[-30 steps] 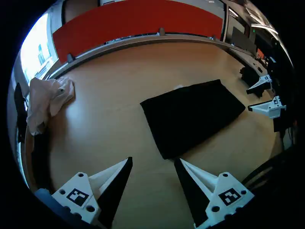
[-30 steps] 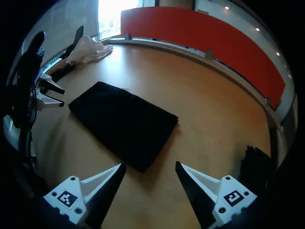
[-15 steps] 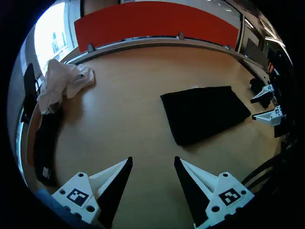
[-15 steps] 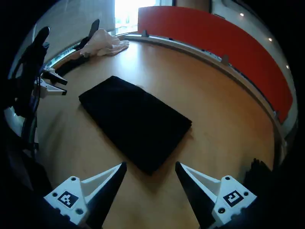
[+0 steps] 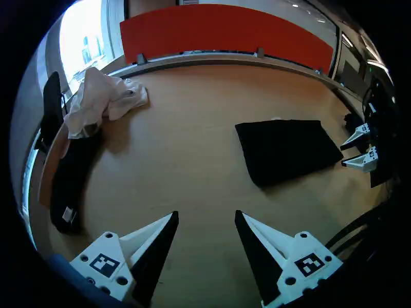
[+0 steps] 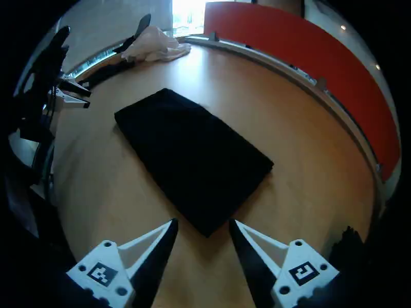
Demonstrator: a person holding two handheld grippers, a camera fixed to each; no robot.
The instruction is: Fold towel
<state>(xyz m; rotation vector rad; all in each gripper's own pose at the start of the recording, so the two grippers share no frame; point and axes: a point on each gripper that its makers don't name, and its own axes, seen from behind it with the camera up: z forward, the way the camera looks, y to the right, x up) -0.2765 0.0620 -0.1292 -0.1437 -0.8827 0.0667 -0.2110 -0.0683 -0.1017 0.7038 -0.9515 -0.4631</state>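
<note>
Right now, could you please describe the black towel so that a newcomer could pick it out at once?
Start from the long wooden table backed by a red panel. Near its middle, just ahead of the right tongs, lies the black towel. It is a flat, neat rectangle, unlike the pale cloth crumpled in a heap at the window corner.

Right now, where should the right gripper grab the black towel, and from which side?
Probably the near corner of the black towel, which points into the gap of the open right gripper. The towel lies flat on the wooden table, so come in low from the near side along the gripper's own line and pinch that corner, where two edges meet.
</note>
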